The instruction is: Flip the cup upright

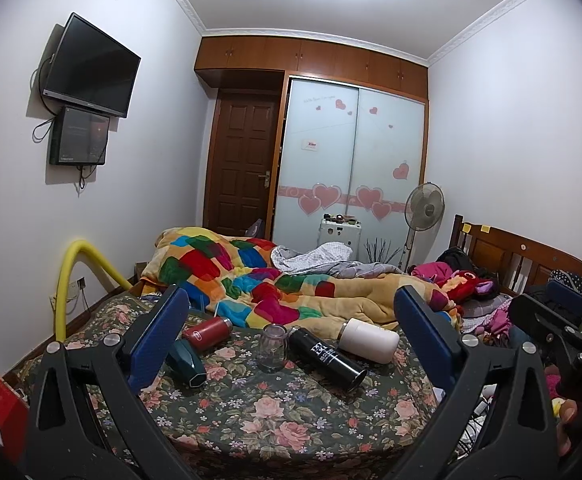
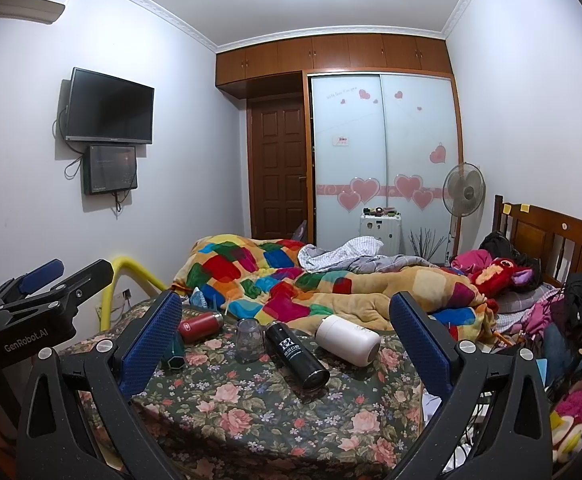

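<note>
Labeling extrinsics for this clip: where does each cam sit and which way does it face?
Left wrist: on the left gripper, above the bed's near end, facing the wardrobe; its own open blue fingers show, and the right gripper at the right edge.
Right wrist: on the right gripper, same heading; its open fingers show, left gripper at the left edge.
Shared: glass cup, black bottle, white bottle, TV.

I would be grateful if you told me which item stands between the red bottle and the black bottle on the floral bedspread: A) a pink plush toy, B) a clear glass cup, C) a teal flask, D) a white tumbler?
B: the clear glass cup stands between the lying red bottle and black bottle.
</note>
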### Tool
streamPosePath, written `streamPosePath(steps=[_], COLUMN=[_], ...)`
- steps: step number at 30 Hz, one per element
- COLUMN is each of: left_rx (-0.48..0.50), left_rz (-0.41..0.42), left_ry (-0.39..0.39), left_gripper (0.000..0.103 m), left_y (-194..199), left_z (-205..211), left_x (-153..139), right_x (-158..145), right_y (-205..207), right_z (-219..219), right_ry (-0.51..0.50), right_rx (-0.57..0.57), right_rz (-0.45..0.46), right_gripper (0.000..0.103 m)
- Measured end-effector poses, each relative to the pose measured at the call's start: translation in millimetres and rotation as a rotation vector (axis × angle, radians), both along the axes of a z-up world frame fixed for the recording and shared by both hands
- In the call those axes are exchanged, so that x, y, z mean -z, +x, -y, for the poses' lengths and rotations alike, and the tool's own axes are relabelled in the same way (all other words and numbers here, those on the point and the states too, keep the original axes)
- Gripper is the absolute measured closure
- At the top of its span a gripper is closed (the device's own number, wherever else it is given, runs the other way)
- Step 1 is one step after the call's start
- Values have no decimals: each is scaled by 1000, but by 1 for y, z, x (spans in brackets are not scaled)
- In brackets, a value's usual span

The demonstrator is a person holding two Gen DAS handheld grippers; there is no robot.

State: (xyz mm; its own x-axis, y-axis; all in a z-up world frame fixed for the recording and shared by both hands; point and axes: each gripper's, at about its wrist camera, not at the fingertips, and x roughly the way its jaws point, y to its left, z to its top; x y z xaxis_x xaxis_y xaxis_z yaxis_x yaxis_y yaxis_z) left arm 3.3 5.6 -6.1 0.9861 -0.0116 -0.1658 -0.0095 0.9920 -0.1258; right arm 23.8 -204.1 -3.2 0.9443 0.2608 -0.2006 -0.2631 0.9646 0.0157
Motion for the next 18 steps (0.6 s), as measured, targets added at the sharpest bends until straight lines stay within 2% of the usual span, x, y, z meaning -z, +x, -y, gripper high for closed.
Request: streamPosePath(steps=[12,18], left_rx=[3,3], left_rz=[3,3], left_ry=[7,8], left_gripper=[0,0], left_y=[0,-1], left_z=[1,2], left_x=[-3,-4], right_x=[6,-3], right_y=[2,-5], right_z=[0,0], right_ry=[5,9], right_rx=[-3,-8], right_rz=[5,10], right_gripper=[0,0])
